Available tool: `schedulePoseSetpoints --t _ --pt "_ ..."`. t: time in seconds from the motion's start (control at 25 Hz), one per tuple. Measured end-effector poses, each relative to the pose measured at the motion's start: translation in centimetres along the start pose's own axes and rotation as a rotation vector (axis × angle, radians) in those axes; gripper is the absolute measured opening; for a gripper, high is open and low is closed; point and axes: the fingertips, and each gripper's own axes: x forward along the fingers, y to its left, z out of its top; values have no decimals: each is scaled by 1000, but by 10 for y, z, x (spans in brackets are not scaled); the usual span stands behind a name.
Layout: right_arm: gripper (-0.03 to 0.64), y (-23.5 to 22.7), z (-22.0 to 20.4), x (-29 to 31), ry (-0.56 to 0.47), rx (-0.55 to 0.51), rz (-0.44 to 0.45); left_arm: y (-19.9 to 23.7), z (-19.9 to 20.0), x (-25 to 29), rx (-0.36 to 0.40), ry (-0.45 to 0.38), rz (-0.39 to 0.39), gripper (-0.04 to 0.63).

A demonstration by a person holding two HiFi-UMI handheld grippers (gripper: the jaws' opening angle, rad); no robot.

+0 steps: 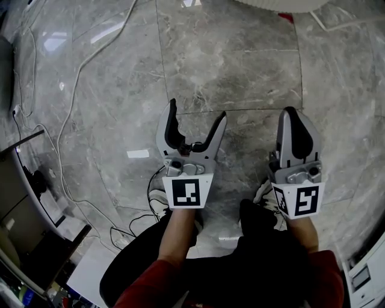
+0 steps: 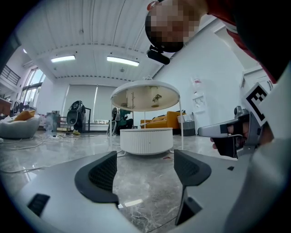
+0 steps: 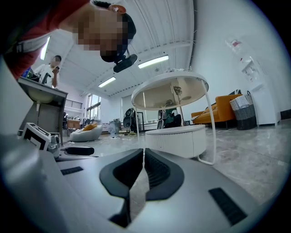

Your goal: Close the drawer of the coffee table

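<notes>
A round white coffee table stands ahead, with a flat top (image 2: 145, 96) on thin legs above a ribbed white drum (image 2: 146, 141) that holds the drawer. The right gripper view shows the drum (image 3: 175, 140) too, and its edge (image 1: 274, 5) peeks in at the top of the head view. I cannot tell whether the drawer stands out. My left gripper (image 1: 196, 120) is held low over the floor, open, with nothing between its jaws. My right gripper (image 1: 296, 123) is beside it, shut on nothing. Both point toward the table from a distance.
Grey marble floor (image 1: 228, 66) lies between me and the table. White cables (image 1: 72, 78) run across the floor at the left. A dark cabinet and clutter (image 1: 30, 210) stand at my left, a white unit (image 1: 367, 277) at the lower right. An orange sofa (image 2: 163, 120) sits far behind.
</notes>
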Motion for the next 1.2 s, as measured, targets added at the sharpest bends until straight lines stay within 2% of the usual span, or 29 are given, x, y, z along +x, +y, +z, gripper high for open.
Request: schedulePoseSetpoints --t 0.2,0.32,0.36,0.48,0.6,1.0,1.2 --pt "26 -1 0 -1 4 -4 -1 0 1 -1 -5 2 -10 400" --pt "26 -3 0 -2 3 -7 -4 -2 5 -1 -9 -13 -9 360" --pt "26 -2 0 -3 3 -8 -3 -2 6 -2 -11 -19 -9 322" --pt "26 -1 0 -3 2 -7 -1 -4 13 -7 -32 -58 -17 133" --pt "26 -3 0 -3 3 -6 -3 -5 18 -8 -22 -80 -14 37" --pt "26 -6 -2 -3 3 -10 -11 1 14 -7 11 -64 18 14" --pt "26 -10 2 1 -14 -30 -15 10 19 -5 11 -106 72 14"
